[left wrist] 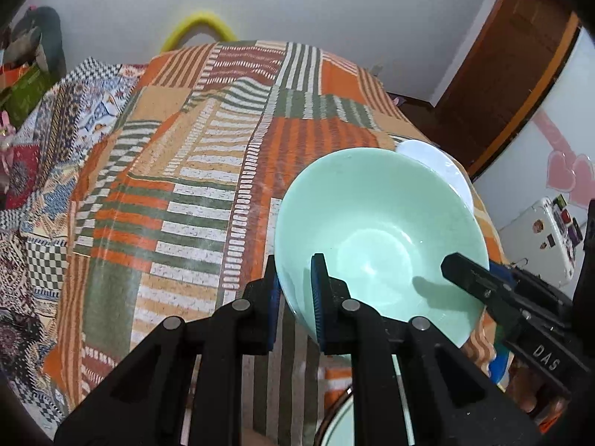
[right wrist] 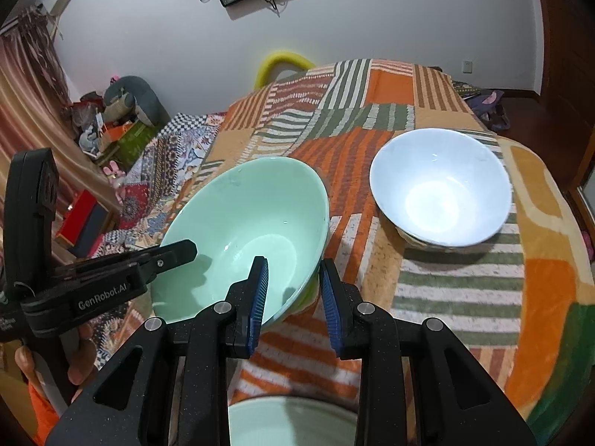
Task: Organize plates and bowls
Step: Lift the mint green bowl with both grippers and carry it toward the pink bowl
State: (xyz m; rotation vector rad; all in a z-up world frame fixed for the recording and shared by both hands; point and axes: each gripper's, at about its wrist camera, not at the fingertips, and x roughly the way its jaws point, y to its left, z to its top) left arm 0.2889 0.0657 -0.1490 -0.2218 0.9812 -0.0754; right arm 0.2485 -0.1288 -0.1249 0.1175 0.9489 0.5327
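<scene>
A mint green bowl [left wrist: 379,230] [right wrist: 245,234] is tilted above the striped tablecloth. My left gripper [left wrist: 295,290] straddles its near-left rim, one finger inside and one outside, shut on it. My right gripper [right wrist: 293,290] straddles the bowl's right rim, with a visible gap between the outer pad and the bowl wall. The right gripper [left wrist: 468,278] shows in the left wrist view with one finger inside the bowl. The left gripper [right wrist: 167,256] shows in the right wrist view reaching into the bowl. A white bowl [right wrist: 440,186] [left wrist: 438,167] stands on the table to the right.
A second mint green dish [right wrist: 290,423] [left wrist: 334,427] lies at the near table edge below the grippers. The striped orange and green tablecloth [left wrist: 193,186] covers the table. A patterned cloth [left wrist: 44,141] lies to the left, and a yellow chair back [right wrist: 282,61] stands behind the table.
</scene>
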